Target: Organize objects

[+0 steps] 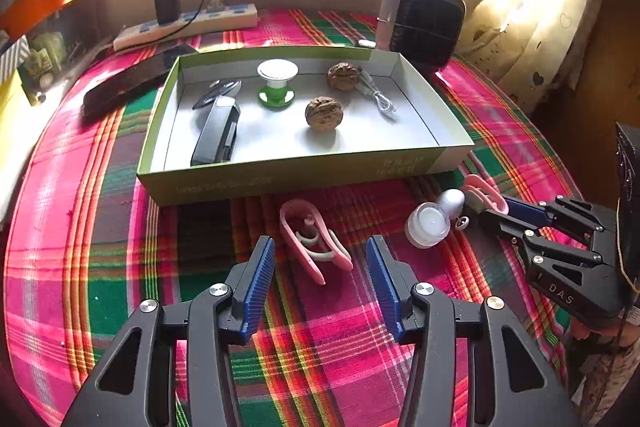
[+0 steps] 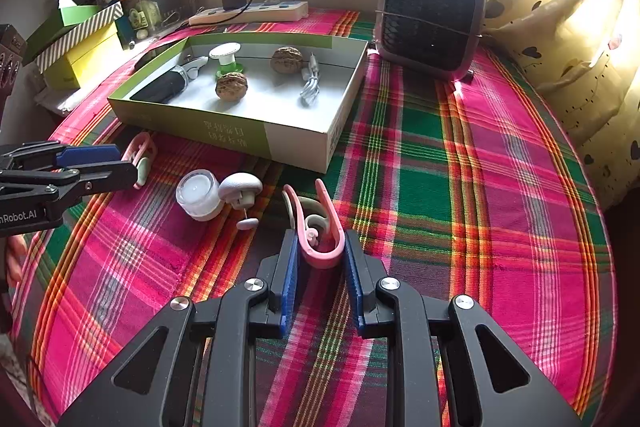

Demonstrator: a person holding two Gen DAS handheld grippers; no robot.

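Lying between right tool (image 2: 320,255) pads: pink clip (image 2: 320,247)

The right gripper (image 2: 320,251) pinches a pink clip (image 2: 320,247) on the plaid tablecloth (image 2: 460,187). Just left lie a white jar (image 2: 199,193) and a mushroom-shaped trinket (image 2: 240,189), before the green box (image 2: 224,133).

The left gripper (image 1: 320,267) points steeply down toward the near part of the counter, its black arms splayed and its blue pads well apart, pressing on nothing. The right gripper (image 2: 320,259) tilts down at much the same angle near the counter's middle, its blue pads drawn close and pressing the rounded end of a pink clip (image 2: 320,243) from both sides. A bit of a hand shows behind the left gripper.
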